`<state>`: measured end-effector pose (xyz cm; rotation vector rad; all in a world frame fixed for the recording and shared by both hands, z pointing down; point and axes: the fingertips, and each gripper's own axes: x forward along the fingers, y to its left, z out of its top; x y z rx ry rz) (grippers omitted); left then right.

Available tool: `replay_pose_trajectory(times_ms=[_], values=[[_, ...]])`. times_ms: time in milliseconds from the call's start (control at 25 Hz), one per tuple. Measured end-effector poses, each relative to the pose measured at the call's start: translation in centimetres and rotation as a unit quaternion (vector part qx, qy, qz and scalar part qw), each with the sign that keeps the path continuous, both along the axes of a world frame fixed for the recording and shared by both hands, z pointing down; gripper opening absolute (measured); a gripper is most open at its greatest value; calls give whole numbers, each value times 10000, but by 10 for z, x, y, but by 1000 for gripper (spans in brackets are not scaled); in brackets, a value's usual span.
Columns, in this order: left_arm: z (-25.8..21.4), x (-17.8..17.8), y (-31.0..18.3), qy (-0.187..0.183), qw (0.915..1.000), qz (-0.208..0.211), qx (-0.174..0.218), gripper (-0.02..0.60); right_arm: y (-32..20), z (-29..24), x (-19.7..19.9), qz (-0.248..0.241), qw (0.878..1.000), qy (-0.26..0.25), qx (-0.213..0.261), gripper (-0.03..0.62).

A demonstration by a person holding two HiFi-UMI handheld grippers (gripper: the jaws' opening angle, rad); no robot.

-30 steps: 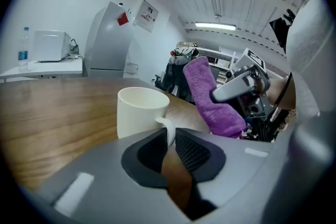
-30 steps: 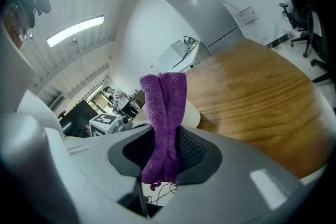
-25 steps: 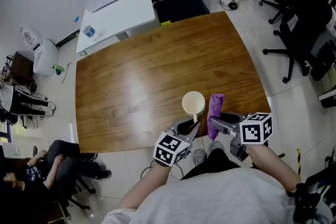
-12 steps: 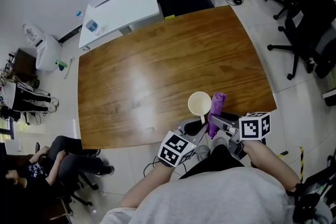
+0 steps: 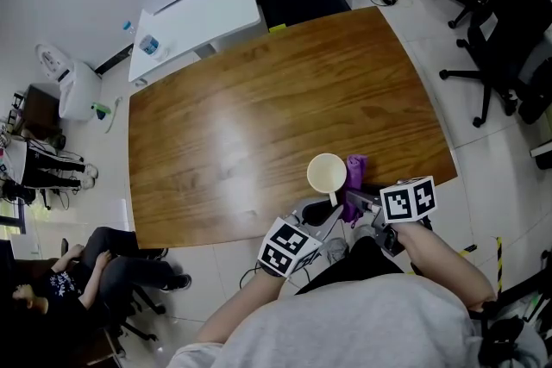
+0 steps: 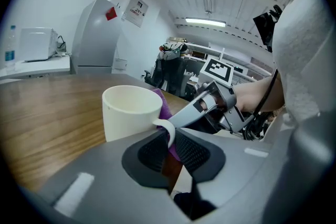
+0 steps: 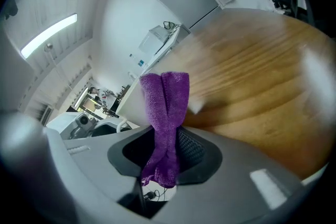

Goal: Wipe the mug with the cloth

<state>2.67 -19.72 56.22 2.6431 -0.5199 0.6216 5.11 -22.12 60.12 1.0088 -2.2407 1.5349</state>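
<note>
Standing upright near the lower edge of the wooden table (image 5: 259,99), the cream mug (image 5: 327,173) sits right of centre in the lower half of the head view, its open mouth up and its handle turned towards the person; the left gripper (image 5: 331,206) comes up from the bottom of the frame and has that handle between its jaws, which are drawn in close, with the ribbed pads (image 6: 195,153) pressing on the thin loop from either side; in the left gripper view the mug fills the middle of the frame, with the handle running down into the dark gap between the jaws.

The right gripper (image 5: 350,201) reaches in from the lower right, its marker cube tilted; its jaws are closed narrowly on the purple cloth (image 7: 165,107), which is pinched low down and rises out of them as a folded strip towards the centre of the right gripper view, with a short ragged end hanging below the pads; in the head view the cloth lies just to the right of the mug, against its side near the handle, though I cannot tell how firmly it bears on it.

A white side table (image 5: 194,13) stands at the upper left; office chairs (image 5: 496,56) crowd the upper right.
</note>
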Motion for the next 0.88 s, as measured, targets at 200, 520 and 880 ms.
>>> replay_pose_trajectory(times_ms=[200,520,880], values=[[-2,-5,1,-14,10000,57,1,40,-2,2,-1,-34,9999,86,-47,121],[1,-35,0,-137,9994,-98,315,41,-10,-26,11,-26,9997,-69,224,121],[0,-66,-7,-418,9970,-138,640,43,-24,-60,2,-400,9970,-380,542,121]])
